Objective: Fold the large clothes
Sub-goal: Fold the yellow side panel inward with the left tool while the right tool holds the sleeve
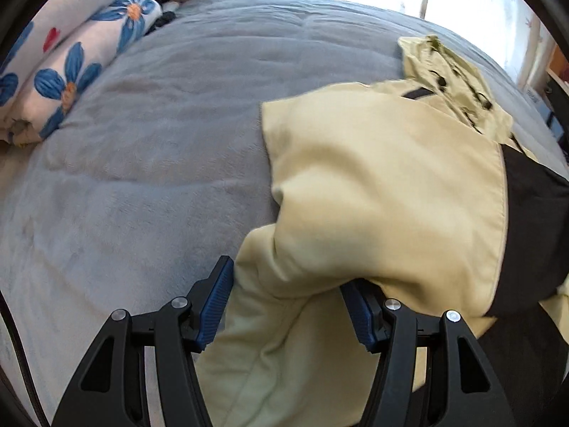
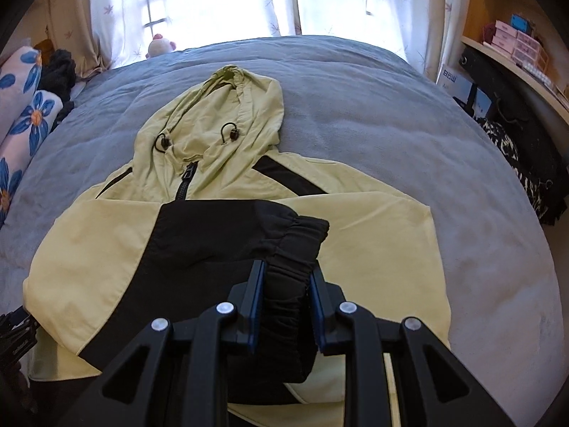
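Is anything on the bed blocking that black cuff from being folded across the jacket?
Nothing visible does. The right tongs grip the black cuff over the jacket, whose front lies bare. The floral pillows sit off at the bed's edge.

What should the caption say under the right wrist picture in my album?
Right gripper pinches the black cuff of a pale yellow hooded jacket on a grey bed.

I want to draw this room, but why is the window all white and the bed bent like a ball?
Right wrist view: daylight through the curtains is too bright for the camera, so it washes out white. Both views: the fisheye lens bends the flat grey blanket into a dome, with dark corners. Left wrist view: the yellow jacket is smeared with blur, while the flowered pillows look sharper.
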